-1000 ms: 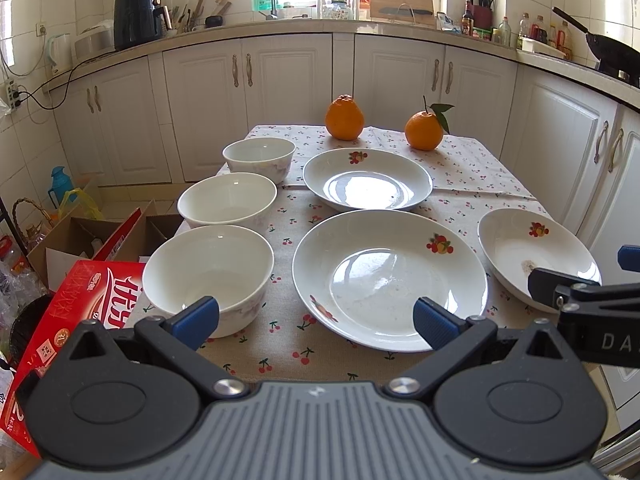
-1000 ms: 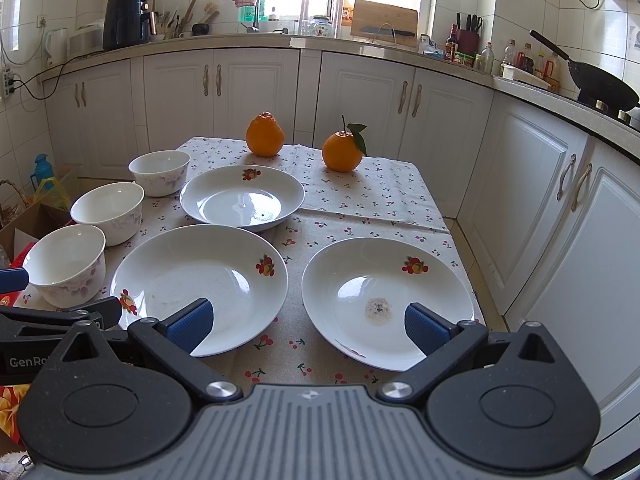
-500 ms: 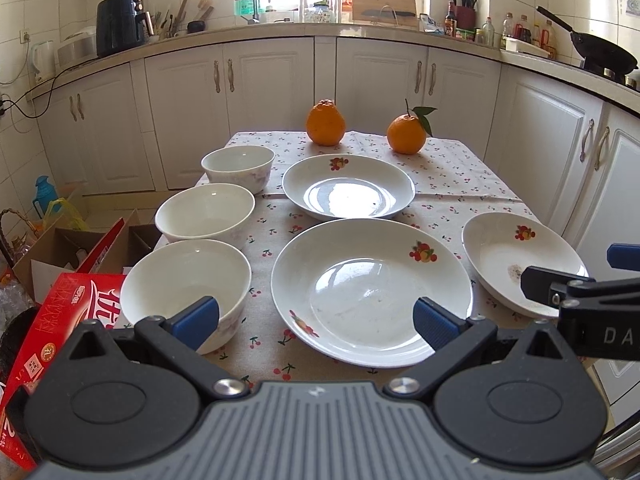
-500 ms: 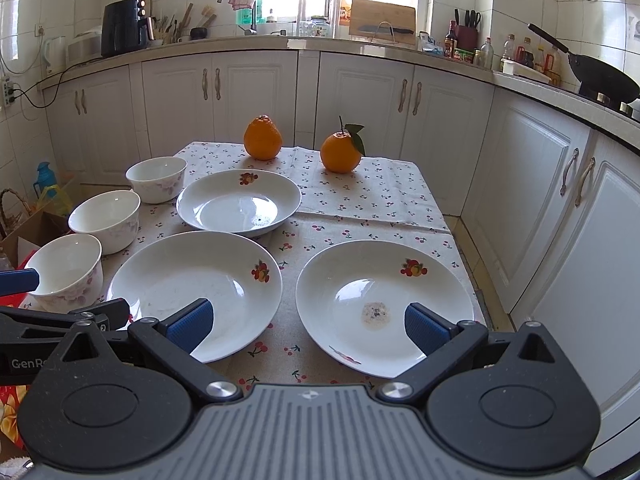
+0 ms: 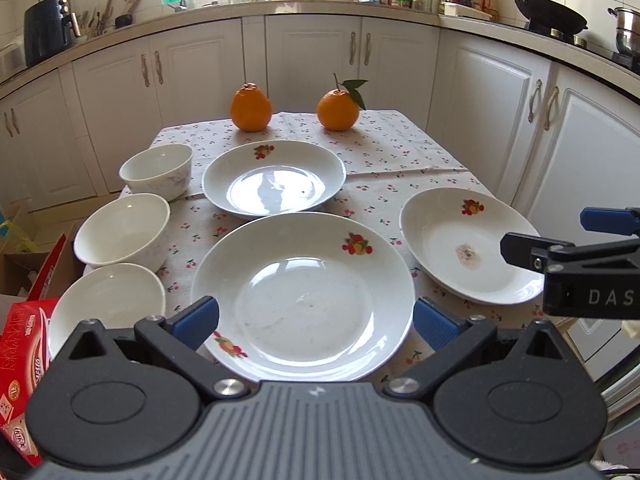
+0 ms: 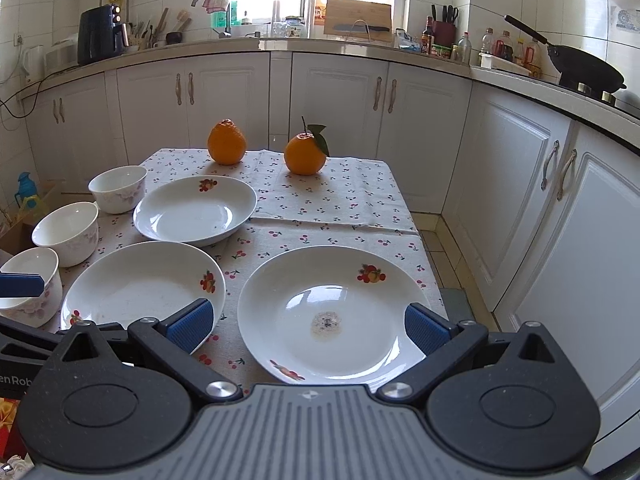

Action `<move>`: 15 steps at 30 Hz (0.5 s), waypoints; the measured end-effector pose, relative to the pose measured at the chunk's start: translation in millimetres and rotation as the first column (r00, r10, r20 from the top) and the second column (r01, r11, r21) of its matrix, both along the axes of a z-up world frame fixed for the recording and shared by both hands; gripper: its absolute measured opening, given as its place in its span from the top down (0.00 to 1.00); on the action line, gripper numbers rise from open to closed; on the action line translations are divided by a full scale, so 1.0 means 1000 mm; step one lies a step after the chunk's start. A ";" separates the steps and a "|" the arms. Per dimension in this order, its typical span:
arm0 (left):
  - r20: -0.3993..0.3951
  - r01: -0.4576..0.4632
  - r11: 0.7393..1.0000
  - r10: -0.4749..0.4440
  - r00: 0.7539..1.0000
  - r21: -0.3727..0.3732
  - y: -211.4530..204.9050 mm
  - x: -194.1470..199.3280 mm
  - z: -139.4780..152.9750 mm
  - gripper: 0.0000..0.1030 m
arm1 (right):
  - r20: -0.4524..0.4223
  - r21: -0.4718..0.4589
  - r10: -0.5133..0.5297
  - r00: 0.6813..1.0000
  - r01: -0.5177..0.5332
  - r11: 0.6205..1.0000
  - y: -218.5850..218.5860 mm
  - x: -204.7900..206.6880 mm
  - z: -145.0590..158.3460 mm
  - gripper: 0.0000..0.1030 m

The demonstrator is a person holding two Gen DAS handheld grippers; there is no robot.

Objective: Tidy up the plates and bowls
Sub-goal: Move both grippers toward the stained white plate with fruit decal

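Note:
Three white plates with fruit prints lie on the cherry-print tablecloth: a near one (image 5: 302,304) (image 6: 144,286), a far one (image 5: 274,178) (image 6: 195,210) and a right one with a brown stain (image 5: 466,244) (image 6: 332,314). Three white bowls stand in a row down the left edge, near (image 5: 106,306) (image 6: 30,286), middle (image 5: 122,230) (image 6: 66,232) and far (image 5: 157,170) (image 6: 117,188). My left gripper (image 5: 316,322) is open, hovering in front of the near plate. My right gripper (image 6: 308,326) is open in front of the stained plate; both hold nothing.
Two oranges (image 5: 251,107) (image 5: 338,109) sit at the table's far end. A red carton (image 5: 18,364) and cardboard boxes (image 5: 16,264) stand on the floor at the left. White cabinets (image 6: 520,184) close in behind and on the right.
Both grippers have moved forward and slightly down toward the plates, which now look larger. The left gripper also turned right, centring on the near plate. Nothing on the table has moved.

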State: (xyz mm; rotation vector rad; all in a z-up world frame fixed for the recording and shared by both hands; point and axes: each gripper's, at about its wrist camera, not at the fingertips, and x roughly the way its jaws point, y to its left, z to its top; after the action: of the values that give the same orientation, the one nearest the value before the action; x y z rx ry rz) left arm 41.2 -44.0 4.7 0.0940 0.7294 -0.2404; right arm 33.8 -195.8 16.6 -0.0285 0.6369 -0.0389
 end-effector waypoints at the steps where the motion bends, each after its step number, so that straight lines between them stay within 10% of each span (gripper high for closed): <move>1: 0.000 0.007 1.000 -0.007 1.000 0.003 -0.003 0.002 0.000 0.01 | 0.004 0.005 -0.002 1.000 0.002 1.000 -0.005 0.001 -0.001 0.00; 15: -0.046 0.194 0.981 -0.192 0.980 0.023 -0.047 0.035 -0.001 0.01 | -0.023 0.079 -0.030 0.999 0.032 0.996 -0.058 0.016 -0.019 0.00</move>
State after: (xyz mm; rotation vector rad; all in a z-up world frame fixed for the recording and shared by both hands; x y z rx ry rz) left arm 75.9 -91.3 4.1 0.1869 0.7673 -0.4189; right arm 50.2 -253.7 -2.6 0.0580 0.6607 -0.0436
